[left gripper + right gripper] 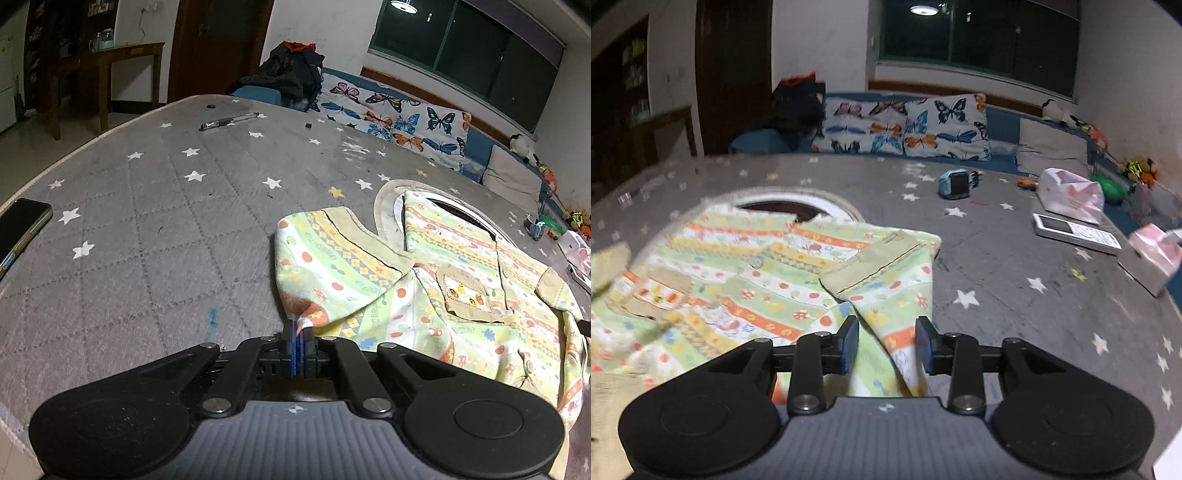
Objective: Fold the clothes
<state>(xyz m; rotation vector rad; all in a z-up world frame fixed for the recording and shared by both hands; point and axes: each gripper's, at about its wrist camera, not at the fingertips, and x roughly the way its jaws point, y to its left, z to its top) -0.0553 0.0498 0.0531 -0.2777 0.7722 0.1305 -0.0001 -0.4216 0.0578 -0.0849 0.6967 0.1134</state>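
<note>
On the star-patterned mat (147, 206), the shirt (443, 288) points collar-away; left claw (298, 332) pinches its sleeve, right claw (886, 343) wide.

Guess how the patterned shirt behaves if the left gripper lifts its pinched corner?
Likely floppy: the shirt already lies in soft folds on the mat. Probably light, being thin. The left gripper holds only a corner, so the rest should drape and drag.

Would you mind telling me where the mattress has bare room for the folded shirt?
Bare mattress lies between the shirt, phone and pen. The far right is crowded: watch, bag, white device.
</note>
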